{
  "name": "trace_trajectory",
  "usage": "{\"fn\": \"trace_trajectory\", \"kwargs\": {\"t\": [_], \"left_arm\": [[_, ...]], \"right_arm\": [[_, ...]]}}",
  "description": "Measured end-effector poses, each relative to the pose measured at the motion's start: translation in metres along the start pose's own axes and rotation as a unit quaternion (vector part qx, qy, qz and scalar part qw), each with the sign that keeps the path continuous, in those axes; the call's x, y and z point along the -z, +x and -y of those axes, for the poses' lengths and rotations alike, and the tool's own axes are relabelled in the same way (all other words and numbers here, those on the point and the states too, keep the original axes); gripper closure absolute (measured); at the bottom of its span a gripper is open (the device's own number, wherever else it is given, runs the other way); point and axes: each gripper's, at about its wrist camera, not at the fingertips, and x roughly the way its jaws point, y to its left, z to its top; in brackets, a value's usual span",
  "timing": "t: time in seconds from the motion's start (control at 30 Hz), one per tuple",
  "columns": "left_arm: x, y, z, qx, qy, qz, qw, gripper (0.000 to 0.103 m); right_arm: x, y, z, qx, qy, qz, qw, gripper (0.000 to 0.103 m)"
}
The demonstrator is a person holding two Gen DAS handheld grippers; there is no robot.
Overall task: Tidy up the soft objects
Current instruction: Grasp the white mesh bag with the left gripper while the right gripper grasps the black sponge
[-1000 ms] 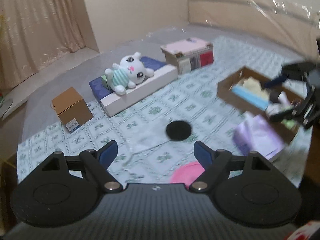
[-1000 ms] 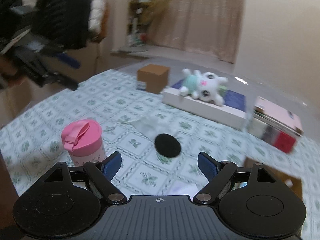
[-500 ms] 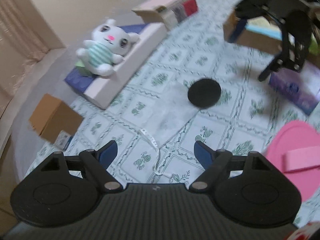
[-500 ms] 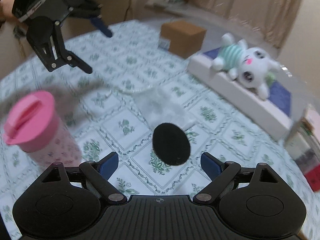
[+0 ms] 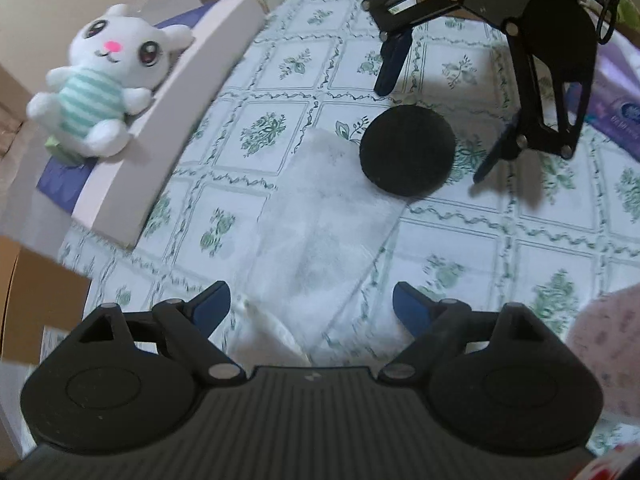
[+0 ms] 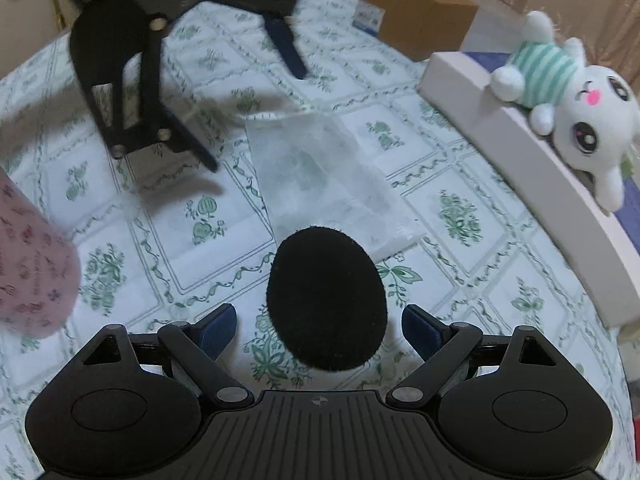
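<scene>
A round black soft pad lies on the patterned tablecloth, partly on a clear plastic bag. My right gripper is open, its blue fingertips on either side of the pad's near part, low over the table. My left gripper is open over the near end of the bag, with the pad beyond it. Each gripper shows in the other's view: the right gripper over the pad, the left gripper over the bag's far end. A white plush bunny lies on a white box.
The white box with the bunny runs along one side of the table. A brown carton stands beyond it. A pink patterned cup stands at the left of the right wrist view. A purple packet lies at the right.
Both grippers have come down and closer to the table. The right one now straddles the black pad; the left one is now over the bag's end. Both stayed open.
</scene>
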Motion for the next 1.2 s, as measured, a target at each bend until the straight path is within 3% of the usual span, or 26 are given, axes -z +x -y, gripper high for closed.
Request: {"fn": "trace_trajectory", "kwargs": {"t": [0.23,0.43,0.53,0.6,0.77,0.97,1.2], "left_arm": [[-0.014,0.025,-0.017,0.020,0.007,-0.015,0.9997,0.016],[-0.014,0.039,-0.024,0.043,-0.014,-0.039,0.9982,0.017],[-0.012,0.037,-0.025,0.062,-0.032,-0.042,0.9967,0.035],[-0.012,0.033,-0.022,0.074,-0.039,-0.041,0.9957,0.058],[-0.012,0.026,-0.008,0.070,-0.051,-0.058,0.9945,0.097],[-0.008,-0.006,-0.010,0.036,-0.117,-0.051,0.9911,0.100],[-0.019,-0.086,-0.019,-0.001,-0.240,-0.009,0.9708,0.101]], "right_arm": [[-0.002,0.015,0.016,-0.013,0.017,0.000,1.000,0.015],[0.000,0.017,0.023,-0.036,0.046,0.015,0.998,0.035],[0.001,0.014,0.024,-0.029,0.055,0.016,0.998,0.037],[0.002,0.012,0.023,-0.026,0.061,0.015,0.998,0.038],[0.009,0.003,0.018,-0.017,0.072,0.010,0.997,0.038],[0.015,-0.036,0.018,0.004,0.120,0.030,0.992,0.038],[0.026,-0.108,0.007,0.025,0.210,0.075,0.974,0.038]]}}
